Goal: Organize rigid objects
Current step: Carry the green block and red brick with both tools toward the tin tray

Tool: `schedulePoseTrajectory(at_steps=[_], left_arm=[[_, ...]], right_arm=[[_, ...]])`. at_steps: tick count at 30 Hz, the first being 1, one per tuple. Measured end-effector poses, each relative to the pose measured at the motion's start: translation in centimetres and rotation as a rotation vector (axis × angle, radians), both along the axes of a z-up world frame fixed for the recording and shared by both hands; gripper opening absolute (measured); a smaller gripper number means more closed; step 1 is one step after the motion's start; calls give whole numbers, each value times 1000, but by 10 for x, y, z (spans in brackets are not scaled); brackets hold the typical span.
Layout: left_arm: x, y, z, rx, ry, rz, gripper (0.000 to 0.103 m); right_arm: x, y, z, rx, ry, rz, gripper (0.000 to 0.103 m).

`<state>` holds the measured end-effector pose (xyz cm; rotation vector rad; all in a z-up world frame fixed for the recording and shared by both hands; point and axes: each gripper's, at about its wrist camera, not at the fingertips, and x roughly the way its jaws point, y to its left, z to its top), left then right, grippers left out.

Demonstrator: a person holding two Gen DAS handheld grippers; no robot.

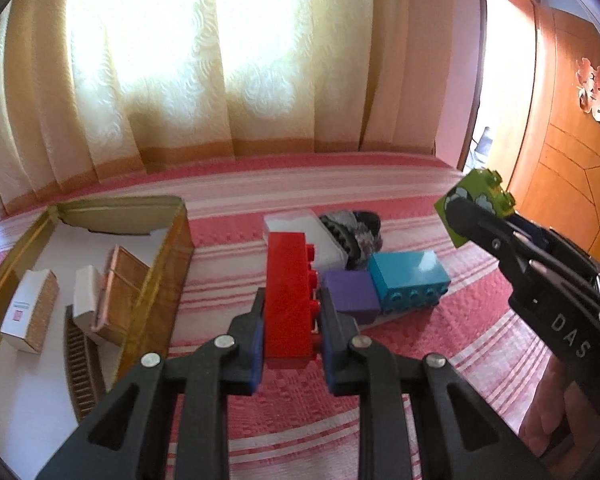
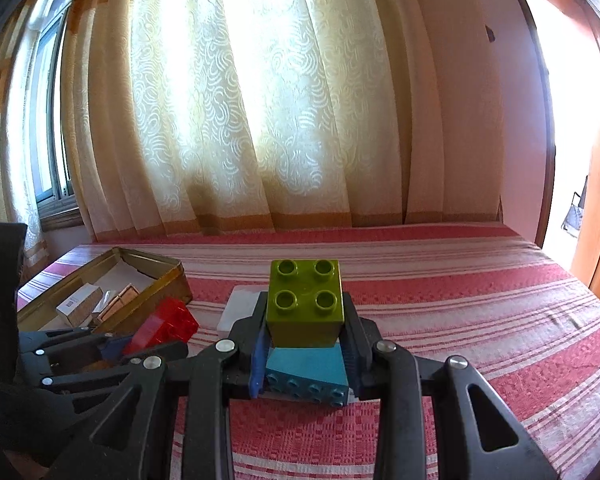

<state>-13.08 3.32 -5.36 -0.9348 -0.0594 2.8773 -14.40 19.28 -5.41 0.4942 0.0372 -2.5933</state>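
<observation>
Left gripper (image 1: 291, 300) clamps red brick (image 1: 290, 292); right gripper (image 2: 306, 320) seemingly grips green brick (image 2: 305, 304)

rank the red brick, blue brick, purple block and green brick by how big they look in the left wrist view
1. red brick, nearest the camera
2. blue brick
3. purple block and green brick: look alike, not ranked

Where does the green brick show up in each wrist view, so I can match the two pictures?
Left wrist: the green brick sits at the right edge, clamped in the right gripper, raised above the bed.
Right wrist: the green brick is at centre, between that gripper's fingers, above the teal brick.
Shared landmark: the gold tin box, on the left in both.
</observation>
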Motion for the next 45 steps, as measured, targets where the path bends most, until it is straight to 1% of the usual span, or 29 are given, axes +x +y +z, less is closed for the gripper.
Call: schedulePoseTrajectory(at_steps=[7,14,19,26,45], left_arm=[[12,2,7,-30,80,31,21],[23,-3,9,-19,117,58,21],[31,-5,11,-30,146,64,21],[37,-4,13,-37,163,72,21],[46,-16,14,-14,182,98,21]], right_arm=[[14,2,4,-14,70,1,34],[17,3,4,-19,86,-3,34],[17,4,4,-23,89,-4,34],[17,5,3,-31,94,-6,34],[20,3,4,-27,103,-15,34]])
